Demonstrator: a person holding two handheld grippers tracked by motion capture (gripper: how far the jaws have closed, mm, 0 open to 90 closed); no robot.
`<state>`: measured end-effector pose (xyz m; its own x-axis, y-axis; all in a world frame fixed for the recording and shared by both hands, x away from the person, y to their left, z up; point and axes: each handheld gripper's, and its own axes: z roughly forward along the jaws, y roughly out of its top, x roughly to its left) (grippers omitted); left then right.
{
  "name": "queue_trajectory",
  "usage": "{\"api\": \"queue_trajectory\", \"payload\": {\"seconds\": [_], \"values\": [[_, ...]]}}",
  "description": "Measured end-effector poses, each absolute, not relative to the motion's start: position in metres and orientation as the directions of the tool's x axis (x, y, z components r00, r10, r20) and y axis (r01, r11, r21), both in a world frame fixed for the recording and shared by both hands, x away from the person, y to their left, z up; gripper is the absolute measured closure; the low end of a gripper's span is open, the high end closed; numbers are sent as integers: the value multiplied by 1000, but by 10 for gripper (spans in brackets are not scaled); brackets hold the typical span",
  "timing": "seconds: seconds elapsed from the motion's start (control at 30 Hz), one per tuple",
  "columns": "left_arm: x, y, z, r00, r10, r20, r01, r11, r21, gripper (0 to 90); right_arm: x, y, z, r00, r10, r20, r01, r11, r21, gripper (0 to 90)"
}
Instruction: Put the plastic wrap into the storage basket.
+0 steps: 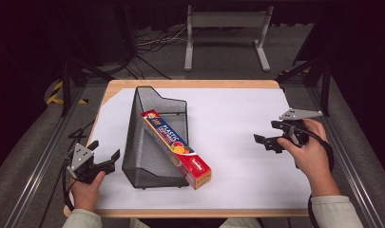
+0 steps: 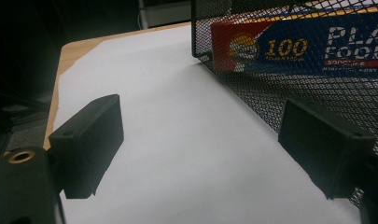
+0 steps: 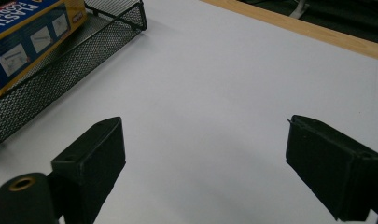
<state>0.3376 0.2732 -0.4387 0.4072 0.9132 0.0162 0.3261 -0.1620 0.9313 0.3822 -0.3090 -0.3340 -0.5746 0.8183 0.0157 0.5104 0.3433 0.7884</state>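
The box of plastic wrap (image 1: 177, 148) is found lying slantwise in the black mesh file holder (image 1: 141, 142), its far end down inside the holder and its near end jutting out past the front lip toward the person's side of the table. It is touched by neither gripper. The placing of the box into the holder can be judged as done, or very nearly so — what might be left is a nudge to seat the protruding end, if that is wanted at all.

The left gripper (image 1: 107, 160) is held just beside the holder's left wall, jaws apart with nothing between them. The right gripper (image 1: 268, 142) is kept well apart from the holder, over the bare white sheet (image 1: 237, 118) that covers the table, its jaws likewise spread wide and empty.

On the box, "PLASTIC" can be read in white on blue in the right gripper view, with small instruction pictures below it. Through the mesh in the left gripper view, "100" in yellow and "PLA… FOOD" can be made out — the finer print beneath is too small to tell.
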Motion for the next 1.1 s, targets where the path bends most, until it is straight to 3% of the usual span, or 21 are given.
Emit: {"api": "queue_trajectory", "payload": {"seconds": [1.1], "values": [[338,273,-439,414,910,20,322,-167,932,144,367,-326,-424,-593,804,36,488,323,811,95]]}}
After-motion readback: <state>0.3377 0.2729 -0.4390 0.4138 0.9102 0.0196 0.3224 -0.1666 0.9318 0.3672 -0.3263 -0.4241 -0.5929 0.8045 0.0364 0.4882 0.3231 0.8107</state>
